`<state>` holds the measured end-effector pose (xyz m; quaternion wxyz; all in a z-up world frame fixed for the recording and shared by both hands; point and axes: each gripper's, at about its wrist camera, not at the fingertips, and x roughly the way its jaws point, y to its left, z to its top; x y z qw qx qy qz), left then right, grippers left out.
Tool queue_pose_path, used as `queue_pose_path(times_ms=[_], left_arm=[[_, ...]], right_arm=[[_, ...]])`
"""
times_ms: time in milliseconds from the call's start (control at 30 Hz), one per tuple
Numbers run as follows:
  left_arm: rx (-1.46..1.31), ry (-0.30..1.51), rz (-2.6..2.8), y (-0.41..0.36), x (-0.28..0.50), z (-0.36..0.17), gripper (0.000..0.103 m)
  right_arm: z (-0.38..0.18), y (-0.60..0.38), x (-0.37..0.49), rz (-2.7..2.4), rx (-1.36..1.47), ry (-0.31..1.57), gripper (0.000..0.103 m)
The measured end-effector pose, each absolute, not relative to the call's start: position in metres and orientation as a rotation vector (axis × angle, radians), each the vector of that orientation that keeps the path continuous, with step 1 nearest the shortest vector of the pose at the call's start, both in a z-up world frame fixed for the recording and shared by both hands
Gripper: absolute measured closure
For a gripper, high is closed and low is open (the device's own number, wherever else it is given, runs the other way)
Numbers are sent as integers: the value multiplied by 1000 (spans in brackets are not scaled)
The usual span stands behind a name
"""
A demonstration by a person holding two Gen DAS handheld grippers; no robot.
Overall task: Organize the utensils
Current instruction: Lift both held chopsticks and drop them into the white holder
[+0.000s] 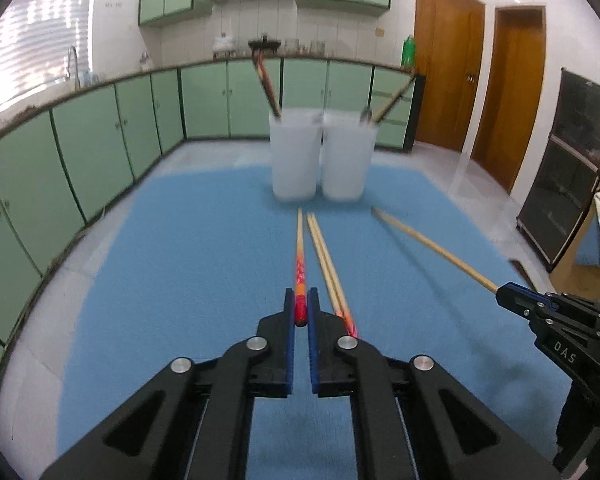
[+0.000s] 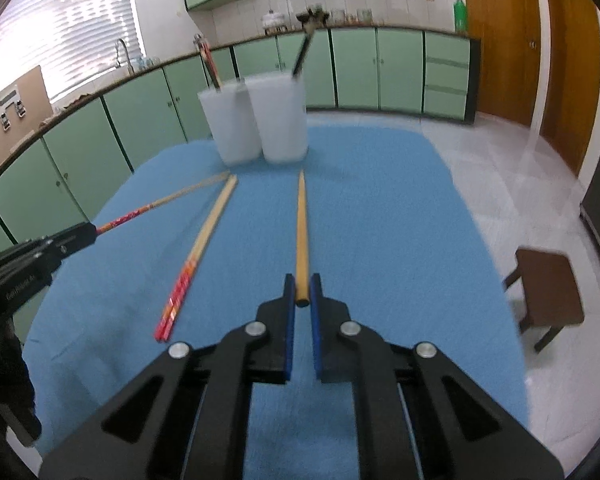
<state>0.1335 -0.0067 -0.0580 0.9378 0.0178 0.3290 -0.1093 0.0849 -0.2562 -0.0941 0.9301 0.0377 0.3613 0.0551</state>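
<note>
The left tool (image 1: 301, 300) was clamped on the thick end of a red-handled chopstick (image 1: 299, 256), its blue pads pressed against the painted grip, while the right tool (image 2: 302, 286) was clamped on the butt of a plain wooden chopstick (image 2: 301, 236). Both sticks pointed toward two white translucent cups (image 1: 320, 156) standing side by side at the far end of the blue cloth (image 1: 180, 260) covering the table; a few dark-tipped utensils already leaned out of each cup. Two more red-handled chopsticks (image 2: 192, 268) lay together on the cloth between the tools, tips toward the cups. Only the right wrist view took in a brown stool (image 2: 548, 292) on the tiled floor beside the table; only the left wrist view showed a dark glass-fronted cabinet (image 1: 568, 184) by the wooden doors. Motion blur softened both frames.
</note>
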Motion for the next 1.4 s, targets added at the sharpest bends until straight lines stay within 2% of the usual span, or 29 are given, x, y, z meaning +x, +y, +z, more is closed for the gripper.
queue_pose_path(times_ms=[367, 800, 1100, 1267, 1400], left_arm=[[20, 510, -277, -1, 164, 23, 97], [30, 479, -372, -13, 218, 69, 97], [48, 315, -371, -23, 254, 142, 97], [36, 255, -348, -31, 288, 165, 97], [2, 271, -333, -35, 323, 154, 97]], right_arm=[[8, -267, 109, 181, 43, 556, 97], [79, -264, 176, 281, 33, 542, 97], [164, -258, 220, 297, 32, 355, 97], [179, -259, 258, 259, 22, 304, 97], [164, -260, 293, 235, 14, 308, 97]])
